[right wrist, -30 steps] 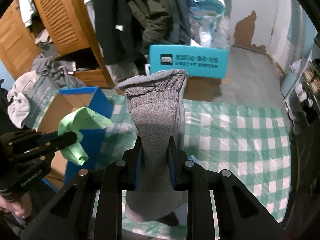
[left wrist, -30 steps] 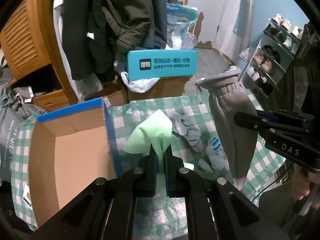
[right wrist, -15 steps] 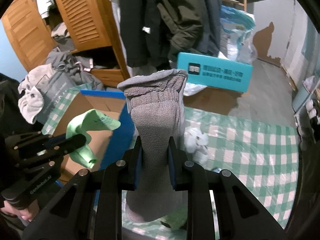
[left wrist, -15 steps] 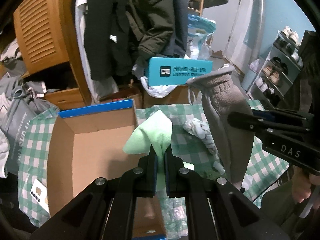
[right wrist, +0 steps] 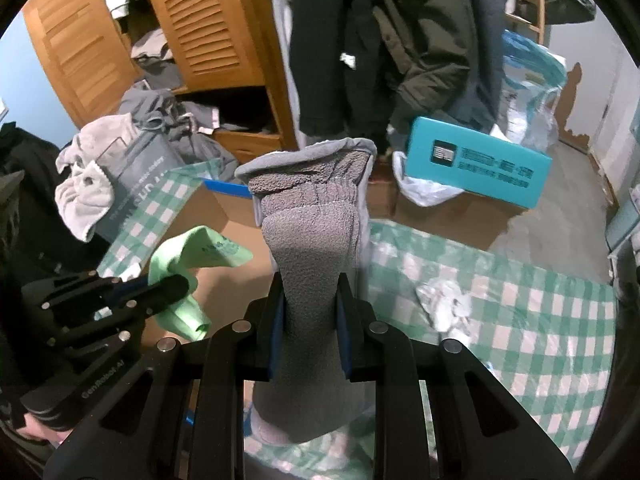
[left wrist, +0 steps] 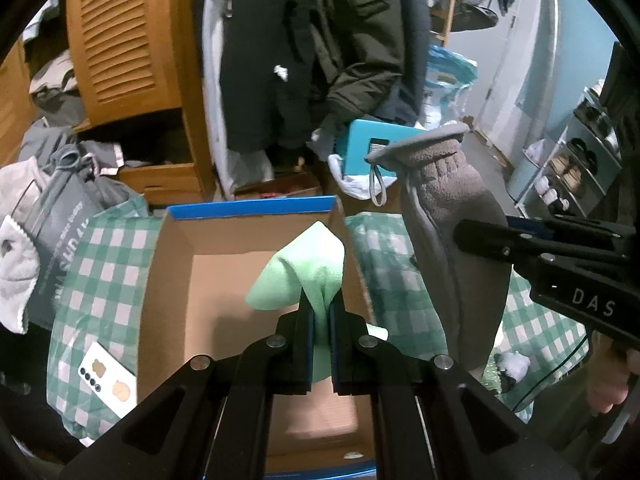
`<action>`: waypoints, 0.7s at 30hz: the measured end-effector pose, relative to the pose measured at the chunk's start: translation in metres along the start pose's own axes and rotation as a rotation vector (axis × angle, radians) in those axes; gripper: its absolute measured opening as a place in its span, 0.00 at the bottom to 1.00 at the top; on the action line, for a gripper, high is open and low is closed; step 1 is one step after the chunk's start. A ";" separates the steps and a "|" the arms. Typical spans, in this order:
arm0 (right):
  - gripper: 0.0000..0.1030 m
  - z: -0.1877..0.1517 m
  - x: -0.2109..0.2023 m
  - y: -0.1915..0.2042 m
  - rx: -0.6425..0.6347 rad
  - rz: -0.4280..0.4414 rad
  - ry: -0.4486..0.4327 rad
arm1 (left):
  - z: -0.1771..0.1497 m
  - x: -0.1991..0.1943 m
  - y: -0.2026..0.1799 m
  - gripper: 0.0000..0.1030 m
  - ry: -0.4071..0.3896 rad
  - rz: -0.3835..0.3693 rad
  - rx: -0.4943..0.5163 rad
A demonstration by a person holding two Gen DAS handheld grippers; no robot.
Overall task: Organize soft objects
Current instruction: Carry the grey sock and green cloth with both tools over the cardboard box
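Both my tongs grip cloth: left gripper [left wrist: 319, 312] pinches the green cloth [left wrist: 304, 276] above the open cardboard box [left wrist: 168, 280]; right gripper [right wrist: 311, 300] clamps the grey fleece mitten [right wrist: 312, 240] just right of that box.

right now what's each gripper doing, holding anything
Left gripper: shut on the green cloth, above the open cardboard box.
Right gripper: shut on the grey fleece mitten, lifted off the checked tablecloth.
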State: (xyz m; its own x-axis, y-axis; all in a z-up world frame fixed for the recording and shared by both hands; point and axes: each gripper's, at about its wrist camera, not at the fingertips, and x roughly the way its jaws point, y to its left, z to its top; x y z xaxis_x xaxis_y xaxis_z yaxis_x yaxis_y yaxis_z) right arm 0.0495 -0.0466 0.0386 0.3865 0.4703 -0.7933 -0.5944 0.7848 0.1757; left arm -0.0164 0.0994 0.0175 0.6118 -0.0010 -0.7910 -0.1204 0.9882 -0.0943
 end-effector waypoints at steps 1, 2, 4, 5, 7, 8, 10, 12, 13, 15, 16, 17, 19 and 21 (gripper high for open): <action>0.20 0.002 0.002 0.004 -0.004 0.004 0.001 | 0.000 0.000 0.004 0.06 0.000 0.003 -0.004; 0.20 0.004 0.003 0.007 -0.008 0.008 0.002 | -0.001 0.000 0.008 0.06 0.002 0.008 -0.009; 0.20 0.009 0.007 0.018 -0.015 0.020 0.003 | -0.001 0.000 0.015 0.06 0.002 0.016 -0.020; 0.20 0.010 0.009 0.021 -0.017 0.026 0.004 | -0.001 -0.001 0.018 0.06 0.001 0.020 -0.022; 0.20 0.015 0.012 0.031 -0.024 0.038 0.005 | -0.002 -0.002 0.024 0.06 -0.001 0.030 -0.031; 0.20 0.016 0.014 0.034 -0.027 0.043 0.005 | -0.002 -0.002 0.028 0.06 -0.001 0.034 -0.037; 0.20 0.019 0.019 0.043 -0.035 0.051 0.009 | -0.002 -0.002 0.034 0.06 0.000 0.036 -0.049; 0.20 0.022 0.023 0.050 -0.041 0.058 0.015 | -0.003 -0.001 0.040 0.06 0.003 0.039 -0.059; 0.20 0.023 0.026 0.054 -0.043 0.062 0.018 | -0.004 -0.001 0.044 0.06 0.005 0.043 -0.064; 0.20 0.024 0.031 0.058 -0.047 0.067 0.027 | -0.005 0.000 0.050 0.06 0.011 0.047 -0.077; 0.20 0.024 0.035 0.061 -0.050 0.071 0.036 | -0.006 0.002 0.054 0.06 0.018 0.048 -0.085; 0.20 0.024 0.037 0.063 -0.051 0.073 0.042 | -0.006 0.003 0.056 0.06 0.023 0.050 -0.091; 0.20 0.023 0.043 0.068 -0.058 0.076 0.055 | -0.008 0.005 0.061 0.06 0.032 0.056 -0.101; 0.20 0.022 0.047 0.072 -0.063 0.080 0.064 | -0.009 0.007 0.063 0.06 0.039 0.067 -0.104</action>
State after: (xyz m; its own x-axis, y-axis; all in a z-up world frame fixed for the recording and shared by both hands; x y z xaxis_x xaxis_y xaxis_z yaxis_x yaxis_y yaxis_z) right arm 0.0409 0.0410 0.0268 0.2915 0.5017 -0.8144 -0.6651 0.7183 0.2044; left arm -0.0267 0.1603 0.0005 0.5690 0.0566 -0.8204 -0.2416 0.9651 -0.1010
